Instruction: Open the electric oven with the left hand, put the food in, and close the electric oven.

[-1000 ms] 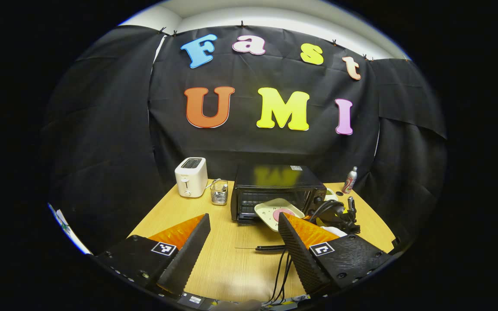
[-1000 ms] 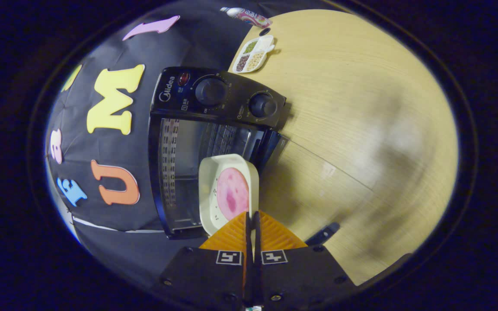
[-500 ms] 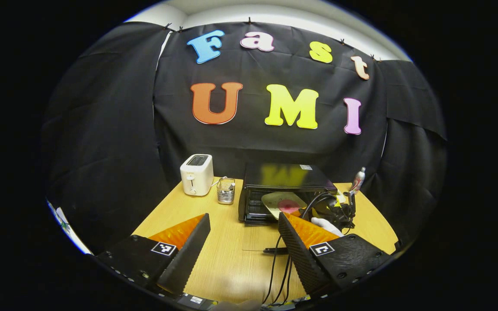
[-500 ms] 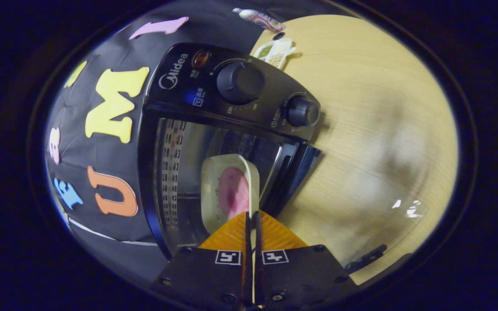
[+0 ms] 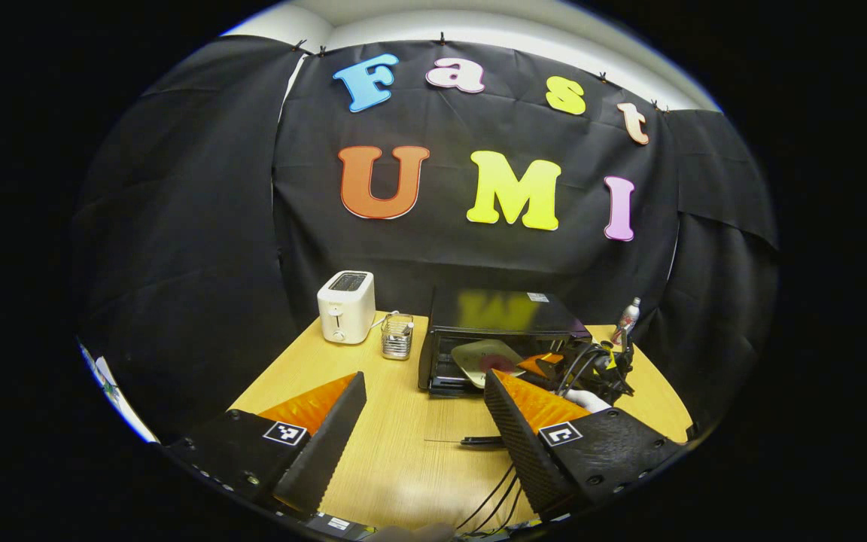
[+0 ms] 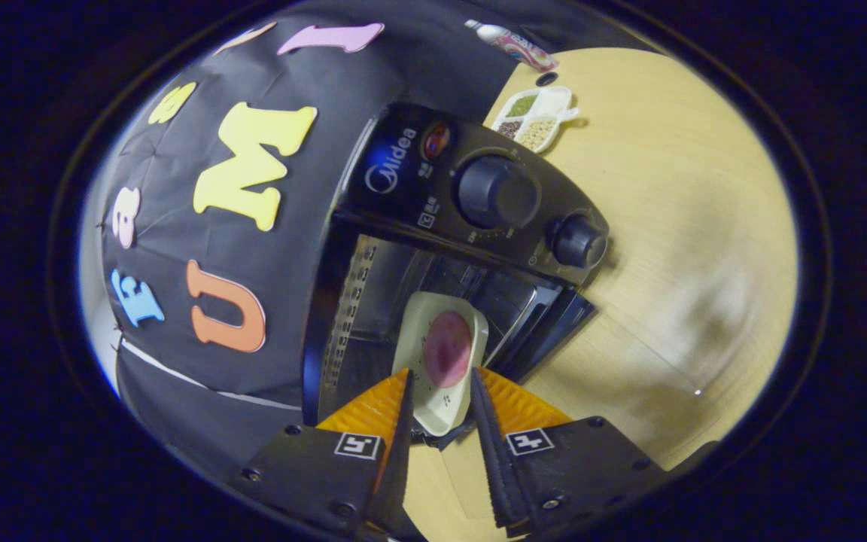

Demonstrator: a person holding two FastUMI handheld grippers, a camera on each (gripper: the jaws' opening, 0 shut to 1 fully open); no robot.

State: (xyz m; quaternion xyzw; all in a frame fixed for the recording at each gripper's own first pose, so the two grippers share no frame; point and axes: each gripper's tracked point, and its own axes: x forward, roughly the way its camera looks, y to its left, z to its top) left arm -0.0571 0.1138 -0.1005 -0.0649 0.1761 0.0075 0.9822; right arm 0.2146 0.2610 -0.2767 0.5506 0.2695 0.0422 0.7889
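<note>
The black electric oven (image 5: 505,316) stands at the table's middle with its glass door folded down flat; the door's handle (image 5: 482,440) lies toward me. Inside it a cream plate (image 6: 433,331) carrying a pink slice of food (image 6: 448,348) rests in the cavity, its near corner reaching the front opening. My right gripper (image 6: 441,374) is open, its fingers parted on either side of that corner without pressing on it. In the left gripper view the right gripper (image 5: 546,363) and the gloved hand (image 5: 588,399) holding it are at the oven's mouth. My left gripper (image 5: 424,380) hangs open and holds nothing, back from the oven.
A white toaster (image 5: 345,306) and a wire holder (image 5: 397,336) stand left of the oven. A divided dish of seasonings (image 6: 539,120) and a bottle (image 6: 512,45) sit beyond its control panel (image 6: 494,199). Cables trail over the table's (image 5: 373,421) front edge.
The right gripper carried the plate into the oven cavity, then parted its fingers and let go of the rim. The left gripper stayed open and barely shifted.
</note>
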